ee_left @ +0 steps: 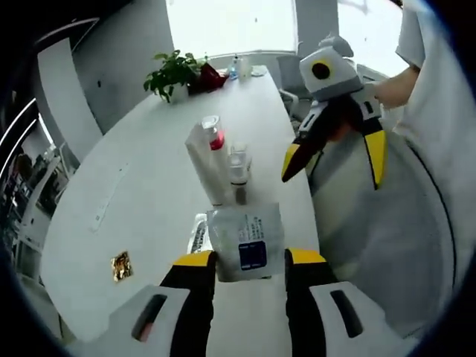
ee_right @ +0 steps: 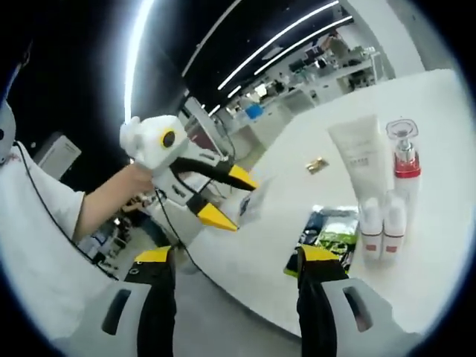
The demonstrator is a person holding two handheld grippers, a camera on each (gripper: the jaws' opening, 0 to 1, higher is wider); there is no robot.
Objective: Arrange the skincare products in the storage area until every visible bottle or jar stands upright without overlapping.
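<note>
Left gripper (ee_left: 250, 260): jaws closed on a white sachet (ee_left: 245, 242) with a dark blue label, held between the yellow tips just above the white table (ee_left: 141, 193); seen from the right gripper view (ee_right: 227, 197) it hangs over the table's near edge with the sachet blurred between its tips

Right gripper (ee_right: 236, 260): jaws open and holding nothing, off the table's edge; in the left gripper view (ee_left: 335, 160) it hovers beside the table with its yellow tips spread

Flat packets: a green and black packet (ee_right: 327, 230) lies on the table just beside the standing products

Skincare group: a white tube (ee_left: 208, 167) stands upright; a clear bottle with a red band (ee_left: 213, 134) stands just beside it; two small white bottles (ee_right: 382, 223) stand side by side in front, close together but whether they touch is unclear

Gold wrapper (ee_left: 121, 265): lies alone on the table, well apart from the group

Far end: a potted plant (ee_left: 175, 74) and small bottles by the window
</note>
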